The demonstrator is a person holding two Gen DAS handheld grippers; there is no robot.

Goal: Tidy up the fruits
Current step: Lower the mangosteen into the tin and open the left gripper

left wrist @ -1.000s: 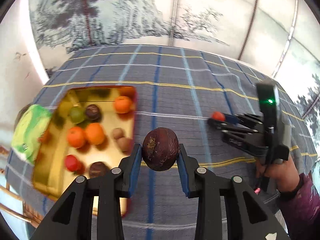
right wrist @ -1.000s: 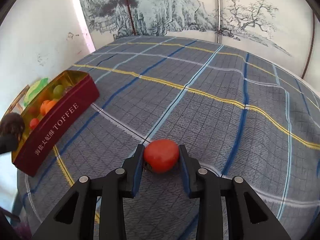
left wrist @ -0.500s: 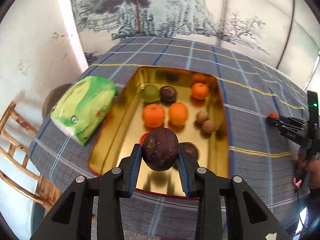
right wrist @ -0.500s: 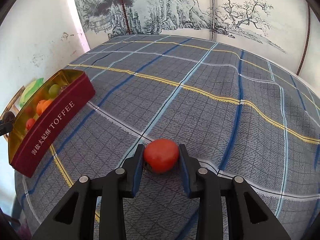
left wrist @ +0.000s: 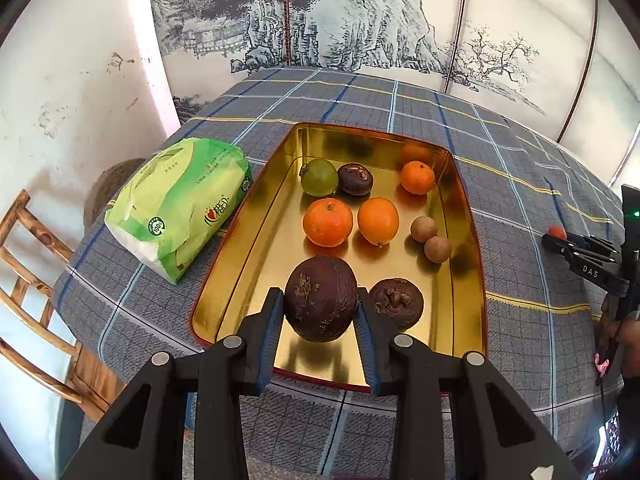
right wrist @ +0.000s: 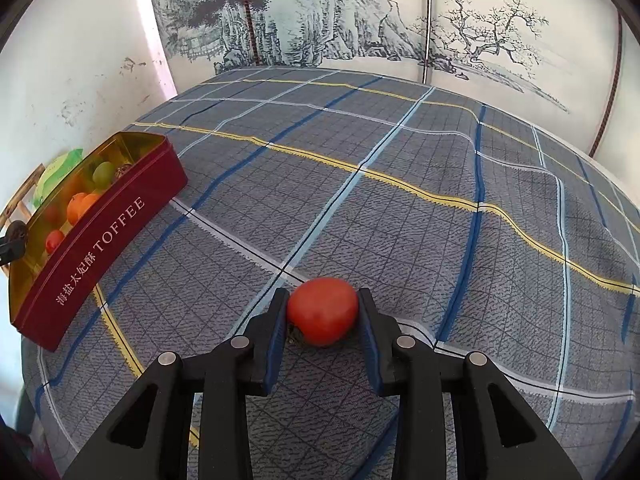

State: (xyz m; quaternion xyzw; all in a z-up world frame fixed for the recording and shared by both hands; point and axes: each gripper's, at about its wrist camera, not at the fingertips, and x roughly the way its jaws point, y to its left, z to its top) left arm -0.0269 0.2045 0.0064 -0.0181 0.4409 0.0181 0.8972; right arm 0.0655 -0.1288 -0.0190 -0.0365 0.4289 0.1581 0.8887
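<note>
Right in the low middle of the left wrist view, a dark brown round fruit (left wrist: 320,304) sat squeezed between the two blue pads of the left gripper (left wrist: 320,322), which was clamped tight on it. It hung over the near end of a gold tin (left wrist: 248,240). Inside the tin lay a second dark fruit (left wrist: 396,308) just beside the held one, two big oranges (left wrist: 328,222) side by side in the middle, a small orange (left wrist: 417,177) farther up, a green fruit (left wrist: 319,177) touching another dark one (left wrist: 355,179), and two little brown balls (left wrist: 431,239) touching each other by the right wall. A green packet (left wrist: 180,204) lay on the counter (left wrist: 360,100) just left of the tin. A wooden chair (left wrist: 28,280) showed at the left edge.

In the right wrist view, a red tomato (right wrist: 322,310) sat low in the middle, pinched by the right gripper (right wrist: 323,314), and it seemed to rest on the checked cloth. The tin's red side (right wrist: 100,248), with the word TOFFEE, stood well apart at the left. That gripper also showed at the right edge of the left view, with a hand (left wrist: 628,344) below it.
</note>
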